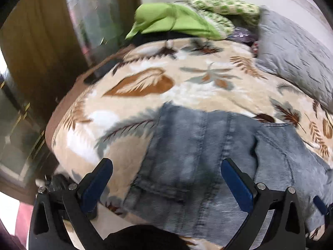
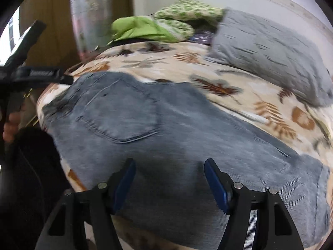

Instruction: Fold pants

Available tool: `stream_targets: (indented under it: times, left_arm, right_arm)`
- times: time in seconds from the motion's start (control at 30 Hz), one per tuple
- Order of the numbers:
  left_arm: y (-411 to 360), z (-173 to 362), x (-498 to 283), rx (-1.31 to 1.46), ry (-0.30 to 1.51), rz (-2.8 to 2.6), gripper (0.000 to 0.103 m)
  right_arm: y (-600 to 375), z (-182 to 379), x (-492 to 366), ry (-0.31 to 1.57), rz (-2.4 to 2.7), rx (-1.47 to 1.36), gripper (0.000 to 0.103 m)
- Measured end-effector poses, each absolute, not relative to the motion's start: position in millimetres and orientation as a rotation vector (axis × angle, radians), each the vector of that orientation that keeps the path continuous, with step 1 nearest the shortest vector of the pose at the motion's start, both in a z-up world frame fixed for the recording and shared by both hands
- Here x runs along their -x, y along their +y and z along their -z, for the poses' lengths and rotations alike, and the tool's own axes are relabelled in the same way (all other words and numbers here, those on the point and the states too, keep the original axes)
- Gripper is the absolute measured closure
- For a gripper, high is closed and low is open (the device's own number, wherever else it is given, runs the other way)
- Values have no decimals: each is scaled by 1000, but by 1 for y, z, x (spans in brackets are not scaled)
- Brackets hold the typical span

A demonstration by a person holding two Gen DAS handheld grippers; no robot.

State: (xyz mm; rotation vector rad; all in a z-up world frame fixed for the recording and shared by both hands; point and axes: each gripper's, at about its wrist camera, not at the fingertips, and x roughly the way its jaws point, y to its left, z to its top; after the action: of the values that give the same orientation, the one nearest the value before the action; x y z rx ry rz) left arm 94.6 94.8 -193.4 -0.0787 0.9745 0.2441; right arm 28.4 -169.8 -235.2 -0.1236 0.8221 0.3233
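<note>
Currently both tongs are wide and empty. Left gripper [image 1: 166, 176] hovers over the waistband end of the grey jeans [image 1: 208, 150]; right gripper [image 2: 169, 177] hovers above the seat, just below the back pocket [image 2: 122, 112]. Jeans lie flat on the leaf-print blanket [image 1: 145, 83] covering the bed. Farther back: grey pillow [image 2: 270, 52] to the right, green cloth [image 2: 141, 29] and green-patterned fabric [image 2: 187, 10] by the wall.

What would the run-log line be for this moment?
step: fold pants | left gripper: open, empty | right gripper: open, empty | jeans: on leaf-print blanket, pocket up
</note>
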Motion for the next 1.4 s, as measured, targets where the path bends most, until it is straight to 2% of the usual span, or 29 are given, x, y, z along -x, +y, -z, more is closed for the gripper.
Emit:
stream_targets:
  times: [0.2, 0.57, 0.93, 1.07, 1.2, 1.4]
  left_arm:
    - [102, 205, -92, 105, 1023, -242, 0]
    - [82, 243, -96, 127, 1189, -189, 0]
    - [74, 233, -91, 114, 1159, -207, 0]
    - [57, 222, -88, 85, 1128, -168, 0]
    - [45, 237, -95, 12, 1158, -160, 0]
    - [45, 226, -97, 20, 1135, -174, 0]
  right_arm:
    - [-147, 254, -30, 886, -342, 195, 32]
    - [-158, 257, -26, 912, -361, 152, 31]
    - [-166, 243, -28, 864, -374, 85, 31]
    - [-169, 255, -33, 923, -344, 94, 31]
    - [-173, 255, -31, 927, -353, 102, 31]
    - [-206, 241, -25, 883, -306, 26, 31]
